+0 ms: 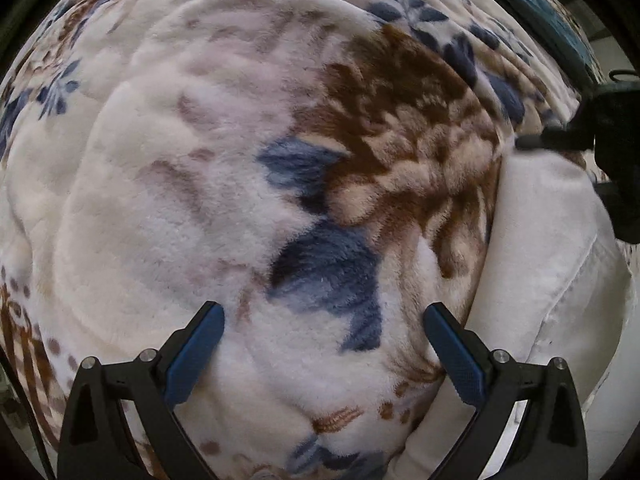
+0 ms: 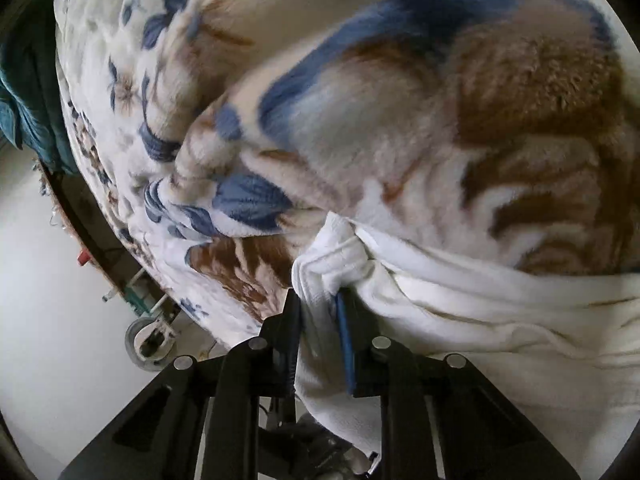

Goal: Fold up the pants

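**Pants pinched at one corner, with a slip or a snag the likely trouble**

The pants (image 2: pixel 460 320) are white, soft and thick, with a raised seam running along them. They lie on a plush floral blanket (image 1: pixel 240 184), which serves as the landmark here.

Nearest in the right wrist view, the right gripper (image 2: pixel 320 320) has its two fingers drawn close together on a bunched corner of the pants, at the blanket's edge. The cloth is gathered into a thick wad between the blue pads (image 2: pixel 345 344), and the rest of the garment trails off across the blanket. The picture is blurred, so the depth of the bite is hard to judge.

The left gripper (image 1: pixel 324 344) hangs over the blanket with its fingers spread wide and nothing between them. The pants lie just beside it, along the blanket's blue and brown flowers.

The risks, as I judge them: the wad may slide out of the right-hand fingers if it is pulled hard, since only a corner is held. The pile of the blanket may grip the cloth and drag it crooked. With one corner held, the fold may land uneven.

Beyond the blanket's far edge lies a teal cloth (image 2: pixel 24 92), and below that edge a small wheel (image 2: pixel 142 340) stands on the pale floor (image 2: pixel 48 320).
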